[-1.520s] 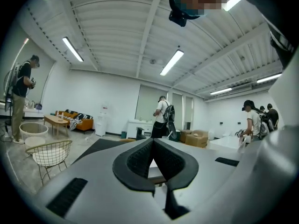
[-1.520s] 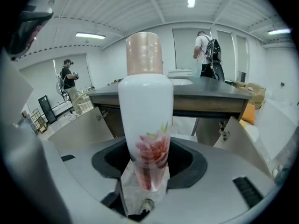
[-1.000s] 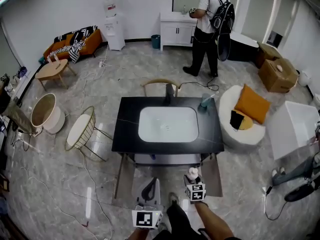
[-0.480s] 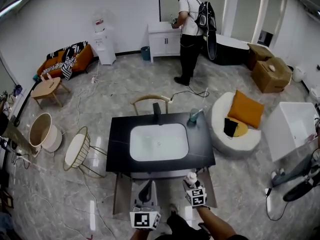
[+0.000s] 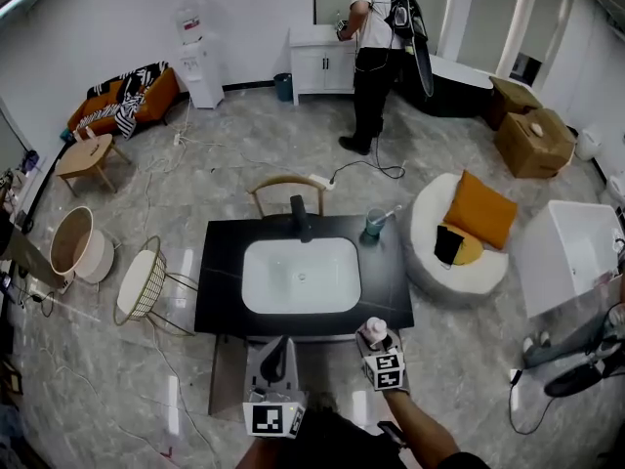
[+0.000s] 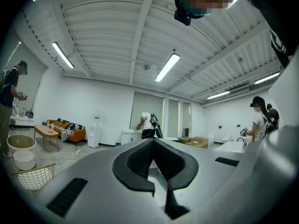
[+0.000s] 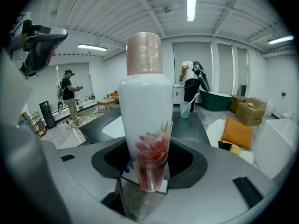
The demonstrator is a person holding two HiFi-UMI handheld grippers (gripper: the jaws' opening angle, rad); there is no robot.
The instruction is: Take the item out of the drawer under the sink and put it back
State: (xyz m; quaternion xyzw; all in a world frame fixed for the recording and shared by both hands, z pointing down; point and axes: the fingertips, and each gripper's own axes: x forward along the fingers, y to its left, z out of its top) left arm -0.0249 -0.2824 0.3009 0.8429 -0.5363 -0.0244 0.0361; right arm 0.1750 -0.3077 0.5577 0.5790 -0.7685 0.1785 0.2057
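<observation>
A white bottle (image 7: 145,115) with a pink cap and a red flower print stands upright between the jaws of my right gripper (image 7: 148,164), which is shut on its lower part. In the head view the bottle (image 5: 374,331) and right gripper (image 5: 377,345) hover at the front edge of the black sink counter (image 5: 220,281), right of the middle. My left gripper (image 5: 276,356) points at the same front edge further left. Its jaws (image 6: 153,143) meet at the tips with nothing between them. A pale strip under the counter's edge is the drawer (image 5: 312,340), mostly hidden.
On the counter are a white basin (image 5: 301,277), a black faucet (image 5: 299,216) and a cup (image 5: 373,225). A wooden chair (image 5: 286,189) stands behind it, a wire basket (image 5: 137,281) to its left, a white pouffe with an orange cushion (image 5: 479,218) to its right. A person (image 5: 376,47) stands far back.
Both grippers have moved forward toward the counter's front edge. The right one has also risen, still holding the bottle. The counter now sits closer and lower in the head view.
</observation>
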